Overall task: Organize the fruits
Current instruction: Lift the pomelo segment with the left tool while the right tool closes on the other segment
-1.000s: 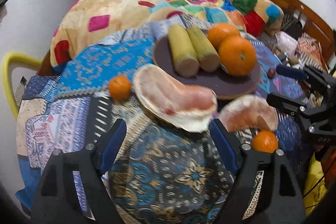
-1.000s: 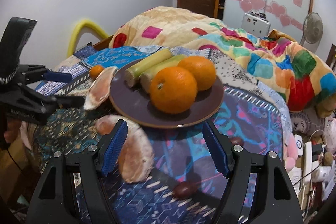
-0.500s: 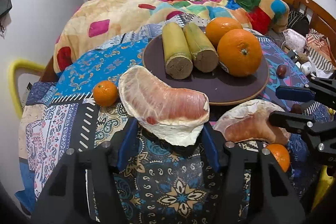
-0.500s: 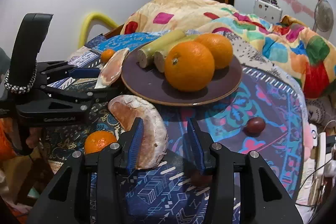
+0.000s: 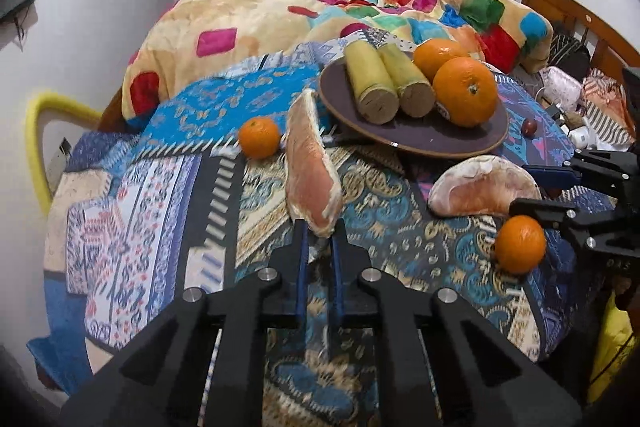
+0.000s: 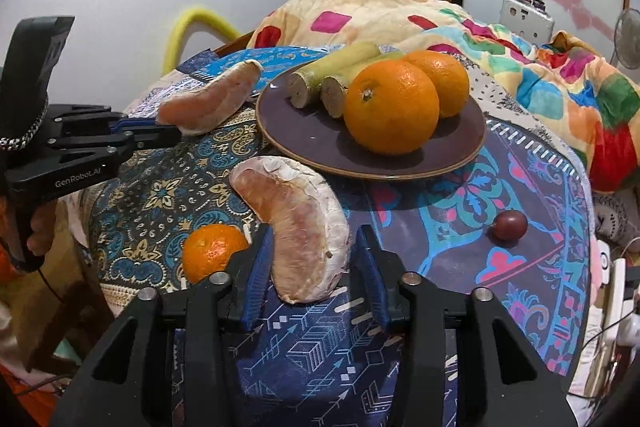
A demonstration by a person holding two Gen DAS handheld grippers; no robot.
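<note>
My left gripper point(image 5: 319, 227) is shut on a pomelo wedge point(image 5: 310, 163) and holds it on edge above the cloth, left of the dark plate point(image 5: 436, 141). In the right wrist view it shows as the left gripper point(image 6: 172, 133) gripping that wedge point(image 6: 208, 103). My right gripper point(image 6: 314, 247) is around a second pomelo wedge point(image 6: 298, 223), fingers close on both sides, lying on the cloth in front of the plate point(image 6: 316, 143). The plate holds two oranges point(image 6: 390, 107) and two sugarcane pieces point(image 6: 340, 67).
A small orange point(image 6: 214, 251) lies left of my right gripper; another small orange point(image 5: 259, 137) lies left of the plate. A dark round fruit point(image 6: 509, 225) sits on the cloth at right. A colourful blanket point(image 5: 280, 15) is behind. A yellow chair back point(image 5: 40, 131) stands left.
My left gripper closed on the first pomelo wedge and lifted it upright. My right gripper narrowed and moved in around the second wedge.
</note>
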